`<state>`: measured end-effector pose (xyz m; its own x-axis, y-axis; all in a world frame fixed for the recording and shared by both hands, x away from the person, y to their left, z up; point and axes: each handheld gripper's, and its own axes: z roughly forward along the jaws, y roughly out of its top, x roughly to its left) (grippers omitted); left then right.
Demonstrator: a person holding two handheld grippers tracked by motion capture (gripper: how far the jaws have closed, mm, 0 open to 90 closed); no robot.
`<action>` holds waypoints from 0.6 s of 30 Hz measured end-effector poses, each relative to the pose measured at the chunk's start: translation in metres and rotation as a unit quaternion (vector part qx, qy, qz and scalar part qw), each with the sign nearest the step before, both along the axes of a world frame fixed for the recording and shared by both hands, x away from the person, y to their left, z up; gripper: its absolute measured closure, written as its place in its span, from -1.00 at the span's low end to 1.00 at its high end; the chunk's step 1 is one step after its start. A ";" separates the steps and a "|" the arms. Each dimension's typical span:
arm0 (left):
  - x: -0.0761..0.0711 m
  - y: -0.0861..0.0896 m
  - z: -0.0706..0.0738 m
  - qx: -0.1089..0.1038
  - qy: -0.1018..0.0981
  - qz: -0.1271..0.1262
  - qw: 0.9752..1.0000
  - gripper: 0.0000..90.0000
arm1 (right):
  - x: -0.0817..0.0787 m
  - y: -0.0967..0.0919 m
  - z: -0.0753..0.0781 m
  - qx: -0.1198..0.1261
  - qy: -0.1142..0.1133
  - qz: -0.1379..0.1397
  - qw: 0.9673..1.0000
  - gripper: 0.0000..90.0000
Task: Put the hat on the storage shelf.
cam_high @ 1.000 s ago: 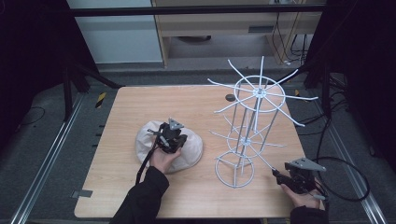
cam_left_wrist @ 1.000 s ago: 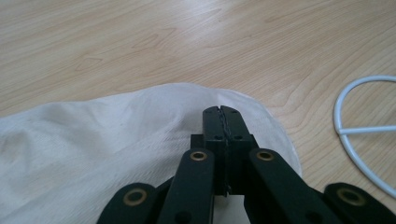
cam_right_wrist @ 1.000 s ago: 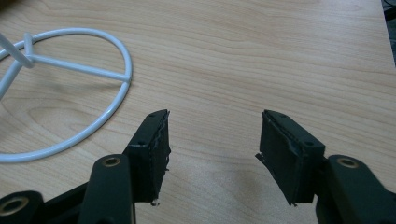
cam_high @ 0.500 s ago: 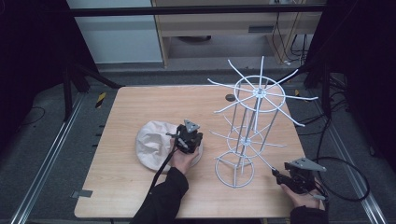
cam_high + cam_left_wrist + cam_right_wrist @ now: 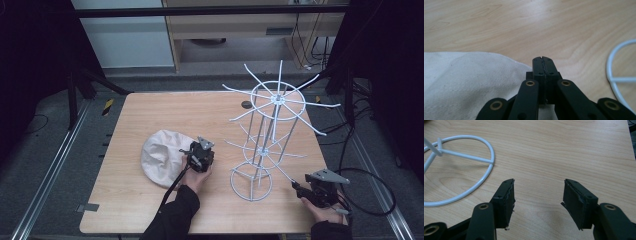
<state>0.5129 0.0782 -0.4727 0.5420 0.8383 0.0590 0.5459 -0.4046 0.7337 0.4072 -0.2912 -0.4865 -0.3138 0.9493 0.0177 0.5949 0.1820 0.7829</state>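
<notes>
On the table (image 5: 150, 110) from above, left gripper (image 5: 196, 156) sits at cap (image 5: 162, 156) edge beside rack (image 5: 265, 145), likely set to grab; left gripper view: jaws pressed together, empty, over cap (image 5: 466, 82) rim; right gripper view: jaws spread, empty, near rack (image 5: 469, 187) base.

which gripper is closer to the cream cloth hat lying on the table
Left. The left gripper sits at the right edge of the cream cloth hat, jaws shut. The right gripper rests far off, beyond the white wire rack.
</notes>
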 end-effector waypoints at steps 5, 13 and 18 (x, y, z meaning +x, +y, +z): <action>-0.020 0.015 0.000 0.005 0.002 -0.029 1.000 1.00 | 0.000 0.000 0.000 0.000 0.001 -0.003 1.000 -0.05; -0.047 0.038 0.000 0.004 0.008 -0.049 0.999 1.00 | -0.001 0.000 -0.001 0.000 0.002 -0.003 1.000 -0.06; -0.061 0.054 0.000 0.008 0.006 -0.058 0.998 1.00 | -0.001 0.000 -0.001 -0.001 0.004 -0.004 1.000 -0.06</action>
<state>0.4520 0.1318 -0.4730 0.6356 0.7693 0.0654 0.5037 -0.4773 0.7200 0.4060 -0.2917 -0.4876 -0.3060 0.9519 0.0187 0.6026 0.1784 0.7778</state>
